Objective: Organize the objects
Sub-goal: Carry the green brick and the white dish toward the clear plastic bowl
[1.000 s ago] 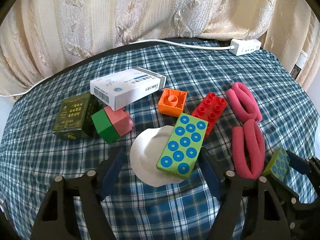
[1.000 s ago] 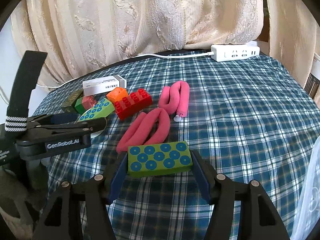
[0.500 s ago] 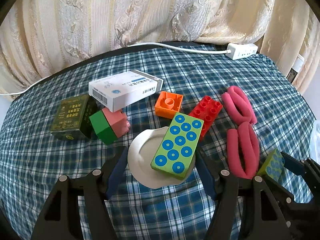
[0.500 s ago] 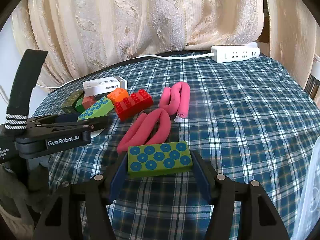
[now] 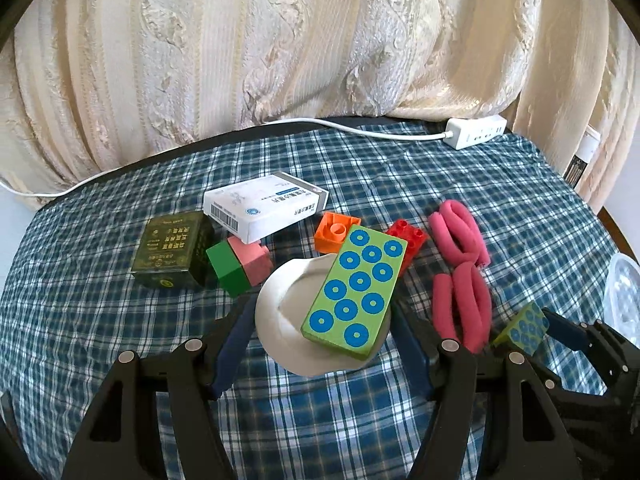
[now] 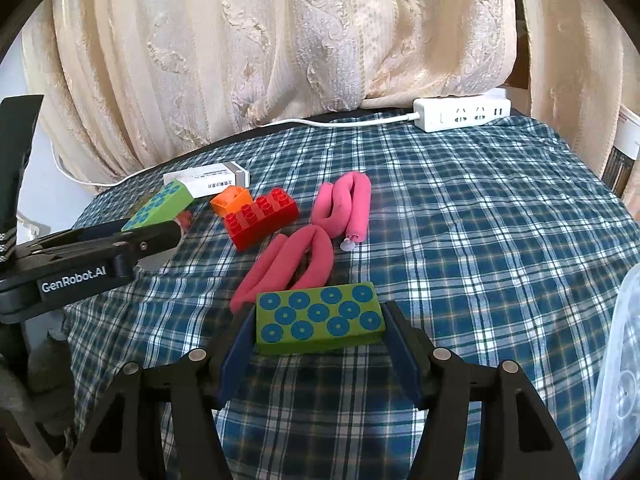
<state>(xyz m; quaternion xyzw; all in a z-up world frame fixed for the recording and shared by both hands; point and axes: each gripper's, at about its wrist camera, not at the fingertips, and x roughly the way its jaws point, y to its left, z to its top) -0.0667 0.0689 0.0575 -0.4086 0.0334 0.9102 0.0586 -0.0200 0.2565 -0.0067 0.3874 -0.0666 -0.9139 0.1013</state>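
A white plate (image 5: 280,320) carrying a green dotted block (image 5: 354,292) is clamped in the left claw (image 5: 322,344) (above the checked desk (image 5: 500,200)). A second green dotted block (image 6: 320,318) is clamped in the right claw (image 6: 318,346).

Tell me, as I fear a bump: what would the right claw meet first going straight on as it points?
Probably the nearer pink foam roller, beyond the green dotted block the right claw grips; pointing downward, it might reach the checked cloth first, depth unclear.

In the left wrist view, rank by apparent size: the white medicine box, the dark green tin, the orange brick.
1. white medicine box
2. dark green tin, close to the box in apparent size, so unsure
3. orange brick, clearly smallest, partly hidden
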